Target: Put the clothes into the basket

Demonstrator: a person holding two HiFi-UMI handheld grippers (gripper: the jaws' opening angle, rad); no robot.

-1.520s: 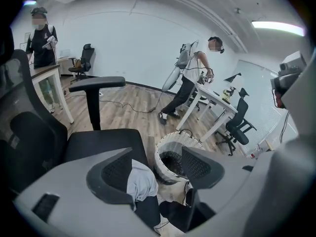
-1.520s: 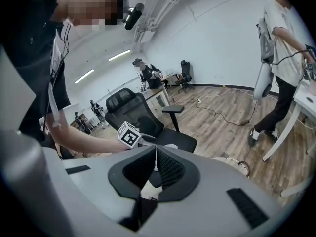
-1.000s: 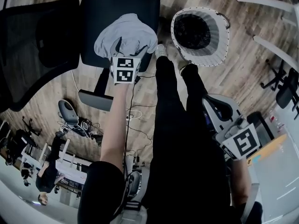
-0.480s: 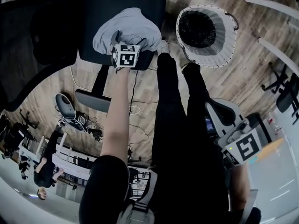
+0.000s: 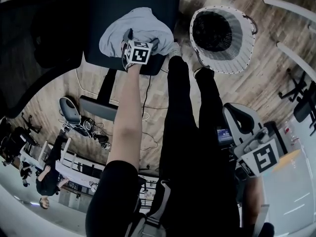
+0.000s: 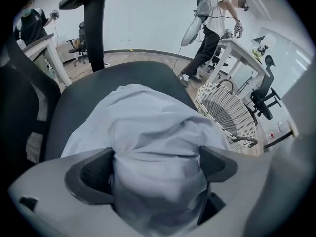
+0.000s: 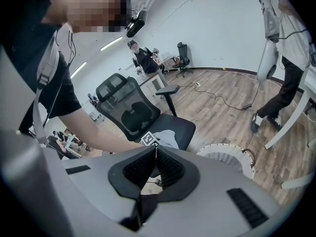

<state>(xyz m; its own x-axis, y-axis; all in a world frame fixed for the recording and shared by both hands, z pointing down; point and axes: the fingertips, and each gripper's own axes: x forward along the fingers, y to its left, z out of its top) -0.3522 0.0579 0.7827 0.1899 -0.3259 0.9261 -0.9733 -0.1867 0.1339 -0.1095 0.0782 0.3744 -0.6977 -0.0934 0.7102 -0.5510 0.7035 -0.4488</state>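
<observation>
The left tool (image 6: 159, 164) has been lowered onto the crumpled pale grey cloth garment (image 5: 143, 22) on the black office chair seat (image 5: 123, 4), its jaws just opened wide around cloth that is not yet clamped. The right tool (image 7: 155, 163) is held closed and empty, well away from the seat. A grasp is judged next, the white woven basket (image 5: 247, 38) being just beside the seat

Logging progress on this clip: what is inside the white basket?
The basket shows only a dark interior, no clothes visible; its bottom is too dark to check fully. The garment lies on the chair seat.
</observation>
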